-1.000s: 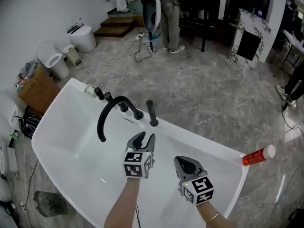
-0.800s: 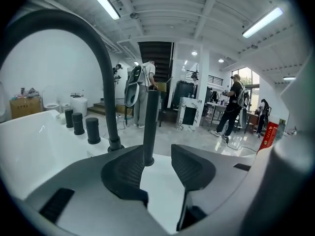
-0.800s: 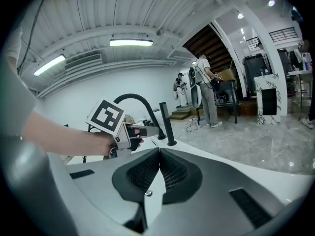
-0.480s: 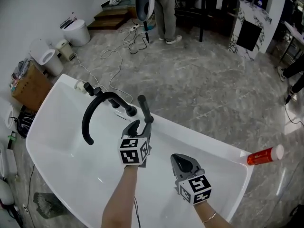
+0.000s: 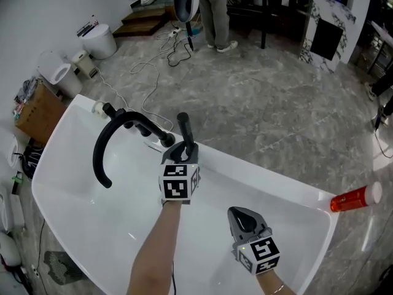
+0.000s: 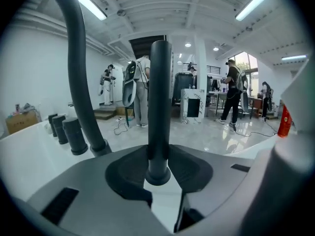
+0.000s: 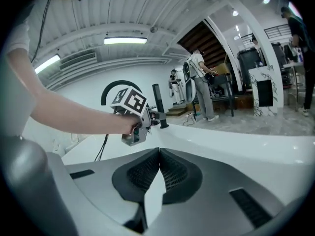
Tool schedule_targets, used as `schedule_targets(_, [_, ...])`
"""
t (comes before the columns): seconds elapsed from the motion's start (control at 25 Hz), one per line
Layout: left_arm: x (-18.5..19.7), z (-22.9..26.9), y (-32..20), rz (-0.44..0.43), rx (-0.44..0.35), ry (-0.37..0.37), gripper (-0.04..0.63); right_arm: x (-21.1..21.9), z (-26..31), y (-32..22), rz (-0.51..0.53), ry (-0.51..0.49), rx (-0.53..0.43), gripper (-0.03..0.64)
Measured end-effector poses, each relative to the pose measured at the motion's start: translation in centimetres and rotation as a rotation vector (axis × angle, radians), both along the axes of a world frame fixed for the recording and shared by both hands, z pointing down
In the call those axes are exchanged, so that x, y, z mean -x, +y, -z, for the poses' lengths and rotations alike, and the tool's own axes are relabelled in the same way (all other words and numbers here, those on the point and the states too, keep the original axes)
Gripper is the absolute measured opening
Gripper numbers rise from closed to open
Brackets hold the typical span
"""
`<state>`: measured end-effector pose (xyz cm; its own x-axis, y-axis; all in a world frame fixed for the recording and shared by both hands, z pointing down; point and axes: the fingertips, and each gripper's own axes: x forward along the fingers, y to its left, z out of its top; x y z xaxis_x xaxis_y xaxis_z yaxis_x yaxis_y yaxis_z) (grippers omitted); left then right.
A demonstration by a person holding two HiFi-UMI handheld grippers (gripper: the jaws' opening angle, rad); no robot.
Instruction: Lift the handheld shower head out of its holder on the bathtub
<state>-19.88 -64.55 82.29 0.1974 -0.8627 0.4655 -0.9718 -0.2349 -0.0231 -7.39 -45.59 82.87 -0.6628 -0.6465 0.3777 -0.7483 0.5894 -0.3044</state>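
The black handheld shower head [image 5: 182, 126] stands upright in its holder on the far rim of the white bathtub [image 5: 264, 174]. My left gripper [image 5: 184, 149] reaches across the tub to it. In the left gripper view the handle [image 6: 160, 97] rises between the jaws of that gripper [image 6: 158, 175], which are closing, with the pads against both its sides. My right gripper [image 5: 243, 217] hangs over the tub's inside, nearer to me. It is shut [image 7: 158, 155] and holds nothing. In the right gripper view the left gripper [image 7: 132, 113] shows at the handle.
A black arched spout [image 5: 115, 135] and round black knobs [image 5: 108, 110] stand on the rim left of the shower head. A red bottle [image 5: 356, 198] lies on the tub's right corner. Cables [image 5: 161, 66], bins and a standing person [image 5: 215, 17] are on the floor beyond.
My left gripper moved forward and down to the shower head, and its jaws now flank the handle. The right gripper sank lower over the tub, still shut.
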Motion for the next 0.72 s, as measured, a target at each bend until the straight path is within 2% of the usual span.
schedule_targets(0.12, [0.2, -0.7, -0.9, -0.019, -0.025, -0.004, 0.133, 0.0, -2.4, 1.5, 0.014, 0.013, 0.039, 0.006])
schedule_targets(0.28, [-0.2, -0.9, -1.0, 0.003, -0.063, 0.011, 0.132, -1.5, -3.6, 2.2, 0.012, 0.015, 0.060, 0.006])
schedule_targets(0.6, [-1.1, -0.5, -0.9, 0.035, -0.001, -0.007, 0.132, -3.2, -2.2, 2.6, -0.032, -0.025, 0.087, 0.006])
schedule_targets(0.72, [-1.8, -0.1, -0.7, 0.025, -0.006, -0.040, 0.132, -3.3, -1.6, 2.8, -0.032, -0.037, 0.088, 0.006])
